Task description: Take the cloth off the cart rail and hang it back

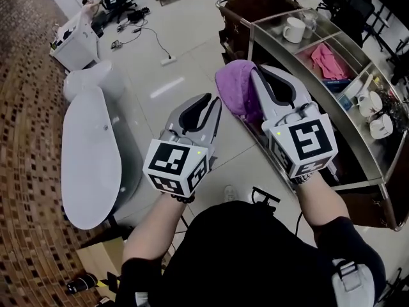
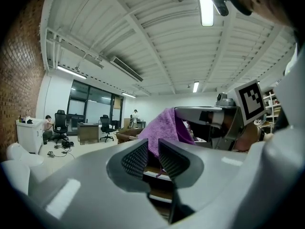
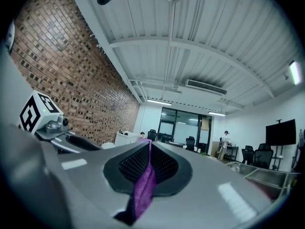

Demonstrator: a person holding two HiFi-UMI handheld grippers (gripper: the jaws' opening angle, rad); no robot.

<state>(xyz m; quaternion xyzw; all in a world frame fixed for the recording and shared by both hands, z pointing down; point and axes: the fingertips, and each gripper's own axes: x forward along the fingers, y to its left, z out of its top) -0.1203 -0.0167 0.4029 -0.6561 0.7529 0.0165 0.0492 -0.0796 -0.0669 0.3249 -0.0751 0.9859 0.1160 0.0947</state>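
Observation:
A purple terry cloth (image 1: pixel 235 89) hangs bunched in the air between my two grippers, left of the metal cart's rail (image 1: pixel 255 27). My right gripper (image 1: pixel 257 69) is shut on it, and a purple strip (image 3: pixel 144 185) runs down between its pads (image 3: pixel 136 163). My left gripper (image 1: pixel 215 101) meets the cloth's left edge. In the left gripper view the cloth (image 2: pixel 164 125) drapes from the right gripper down into the narrow gap at the left gripper's (image 2: pixel 152 144) tips, which pinch its edge.
The cart (image 1: pixel 377 181) stands at the right with white mugs (image 1: pixel 294 29) and a pink cloth (image 1: pixel 327 61) on its shelves. A white oval table (image 1: pixel 89 152) lies at the left. Office chairs, cables and a cardboard box (image 1: pixel 102 258) sit on the floor around.

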